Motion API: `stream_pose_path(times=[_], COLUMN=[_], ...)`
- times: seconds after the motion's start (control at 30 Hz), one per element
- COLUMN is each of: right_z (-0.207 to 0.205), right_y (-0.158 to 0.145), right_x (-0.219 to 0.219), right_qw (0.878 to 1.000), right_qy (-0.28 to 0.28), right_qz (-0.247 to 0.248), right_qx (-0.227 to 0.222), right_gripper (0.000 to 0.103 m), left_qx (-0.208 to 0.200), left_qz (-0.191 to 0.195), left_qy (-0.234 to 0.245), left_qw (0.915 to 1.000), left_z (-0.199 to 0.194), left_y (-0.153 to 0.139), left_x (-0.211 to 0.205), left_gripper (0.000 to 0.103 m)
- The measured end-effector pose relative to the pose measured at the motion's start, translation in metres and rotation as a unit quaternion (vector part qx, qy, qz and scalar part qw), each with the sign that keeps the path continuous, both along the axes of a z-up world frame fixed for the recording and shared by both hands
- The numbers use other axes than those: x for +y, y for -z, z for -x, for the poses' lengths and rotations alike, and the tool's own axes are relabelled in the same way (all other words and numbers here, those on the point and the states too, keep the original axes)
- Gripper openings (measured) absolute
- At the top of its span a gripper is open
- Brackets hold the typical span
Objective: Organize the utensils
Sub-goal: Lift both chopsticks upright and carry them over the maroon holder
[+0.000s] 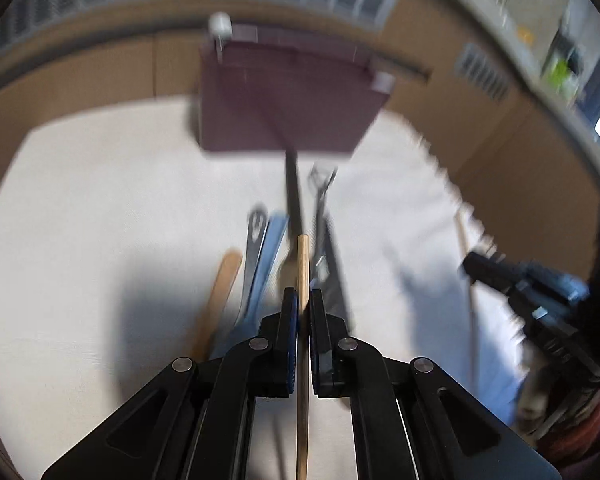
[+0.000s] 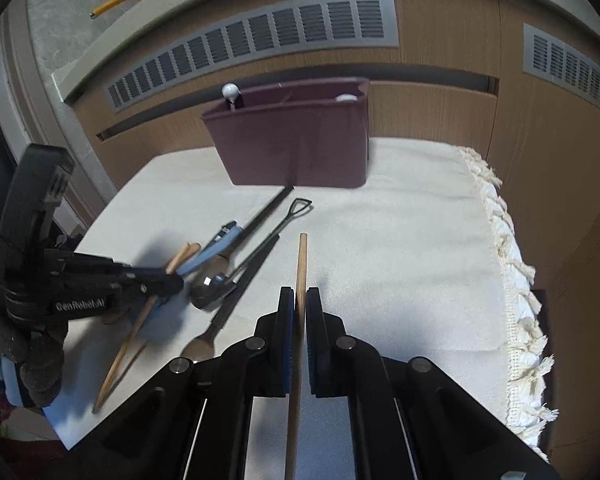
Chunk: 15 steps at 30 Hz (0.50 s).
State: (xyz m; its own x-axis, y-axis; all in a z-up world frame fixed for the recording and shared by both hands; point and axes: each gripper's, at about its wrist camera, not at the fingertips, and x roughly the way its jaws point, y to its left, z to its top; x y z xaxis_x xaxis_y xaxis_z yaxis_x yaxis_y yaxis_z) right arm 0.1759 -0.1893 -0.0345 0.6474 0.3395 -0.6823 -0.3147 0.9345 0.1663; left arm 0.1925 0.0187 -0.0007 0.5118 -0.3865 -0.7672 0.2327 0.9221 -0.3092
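Note:
My left gripper (image 1: 303,296) is shut on a wooden chopstick (image 1: 303,264) and holds it above a pile of utensils (image 1: 268,256) on the white cloth. My right gripper (image 2: 299,294) is shut on another wooden chopstick (image 2: 301,264) above the cloth. A maroon organizer box (image 2: 296,140) stands at the back of the table, with two white-topped utensils (image 2: 231,91) inside. In the right wrist view the left gripper (image 2: 168,280) hovers over the pile of spoons, a fork and black-handled utensils (image 2: 236,248). The box also shows in the left wrist view (image 1: 288,100).
The white cloth (image 2: 400,260) covers the table, with a fringed edge (image 2: 516,280) at the right. A wood-panelled wall with grey vents (image 2: 252,40) stands behind the box. In the left wrist view the right gripper (image 1: 476,268) is at the right.

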Motion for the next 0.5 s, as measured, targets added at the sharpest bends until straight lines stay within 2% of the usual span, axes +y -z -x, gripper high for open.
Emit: stream_pose_path(times=[0.1,0.23,0.27,0.33,0.37,0.4,0.43,0.5], right_z=[0.009,0.015,0.015,0.014,0.013,0.013,0.013,0.011], right_y=[-0.017,-0.036,-0.043,-0.064,-0.091,-0.113,-0.142,-0.192], right_x=[-0.001,-0.002,-0.004,-0.005,-0.006,-0.006,-0.005,-0.005], right_qw=[1.000,0.999,0.998,0.996,0.991,0.986,0.978,0.961], right_qy=[-0.006,-0.002,-0.001,-0.001,-0.004,-0.007,-0.008,-0.005], right_qz=[-0.007,-0.015,-0.023,-0.038,-0.049,-0.053,-0.054,-0.051], right_qx=[-0.023,-0.052,-0.061,-0.087,-0.123,-0.157,-0.201,-0.273], right_gripper=[0.005,0.005,0.005,0.005,0.005,0.005,0.005,0.005], left_qx=[-0.057,-0.112,-0.134,-0.210,-0.264,-0.299,-0.360,-0.448], left_qz=[0.008,0.026,0.031,0.061,0.084,0.097,0.106,0.080], left_qy=[-0.018,-0.032,-0.037,-0.047,-0.060,-0.067,-0.077,-0.105], left_qw=[0.9982,0.9929,0.9898,0.9746,0.9591,0.9468,0.9236,0.8844], left_z=[0.016,0.020,0.019,0.017,0.019,0.021,0.023,0.017], left_y=[-0.031,-0.067,-0.082,-0.131,-0.160,-0.177,-0.201,-0.229], left_x=[0.007,0.014,0.016,0.019,0.023,0.026,0.029,0.027], left_gripper=[0.005,0.005,0.005,0.005,0.005,0.005,0.005,0.005])
